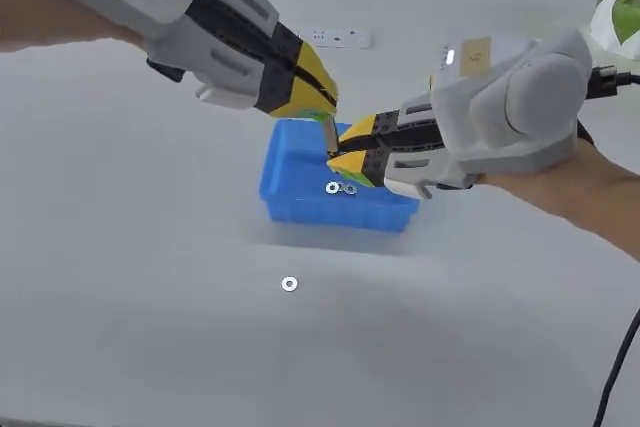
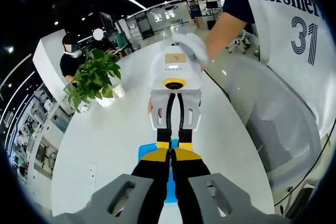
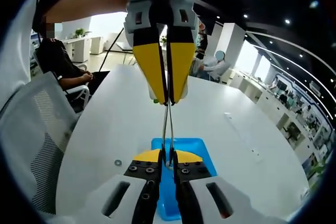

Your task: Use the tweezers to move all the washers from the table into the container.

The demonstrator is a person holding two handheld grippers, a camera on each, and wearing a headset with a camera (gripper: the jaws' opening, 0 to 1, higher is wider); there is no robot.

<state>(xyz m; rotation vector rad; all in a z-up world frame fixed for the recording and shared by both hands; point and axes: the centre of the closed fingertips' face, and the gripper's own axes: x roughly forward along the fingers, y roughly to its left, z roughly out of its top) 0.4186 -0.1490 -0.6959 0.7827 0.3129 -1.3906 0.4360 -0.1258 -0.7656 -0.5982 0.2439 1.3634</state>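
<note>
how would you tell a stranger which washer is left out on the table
Find the blue container in the middle of the white table. Just in front of it, nearer the person, one small silver washer lies alone on the bare tabletop. The other two washers sit together inside the container.

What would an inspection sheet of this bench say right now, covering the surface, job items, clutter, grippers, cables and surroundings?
Surface: white table, smooth.
Job's things: blue container with washers inside; a loose washer on the table in front of it; tweezers above the container.
Clutter: small white strip at the far side.
Grippers: left gripper and right gripper are both shut on the tweezers.
Cables: black cable at the right.
Surroundings: potted plant, mesh chair, open office.
</note>
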